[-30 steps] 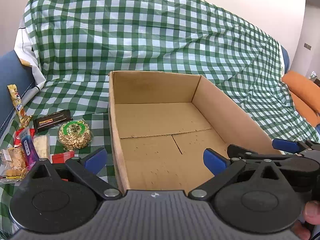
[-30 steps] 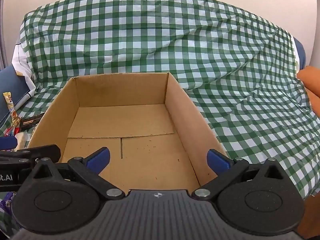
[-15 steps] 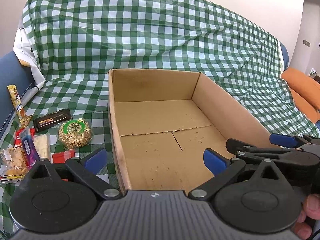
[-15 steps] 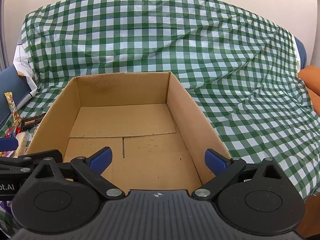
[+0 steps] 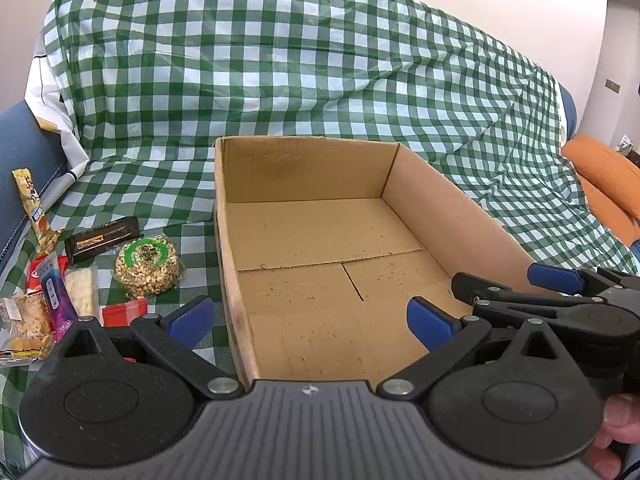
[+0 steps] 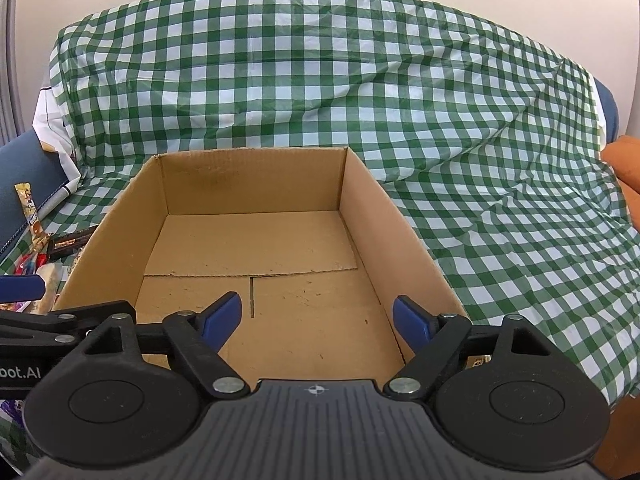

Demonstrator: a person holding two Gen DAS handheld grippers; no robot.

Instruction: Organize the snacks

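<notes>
An empty open cardboard box (image 5: 304,168) sits on the checked cloth, and its back wall (image 6: 252,184) also shows in the right wrist view. Left of it lie the snacks: a round grain cake with a green label (image 5: 146,266), a dark bar (image 5: 102,238), a yellow wrapper (image 5: 34,208), a purple packet (image 5: 56,296), a white packet (image 5: 82,290), a red packet (image 5: 122,314) and a cracker bag (image 5: 24,326). My left gripper (image 5: 308,318) is open and straddles the box's left wall. My right gripper (image 6: 318,320) hangs over the box floor, its jaws closing with nothing between them.
A green-and-white checked cloth (image 6: 400,100) covers the sofa and rises behind the box. An orange cushion (image 5: 604,176) lies at the far right and a blue sofa arm (image 5: 20,152) at the left. A person's thumb (image 5: 618,420) shows at the lower right.
The right gripper's blue fingertips have come closer together. Both hands and the box stay where they were.
</notes>
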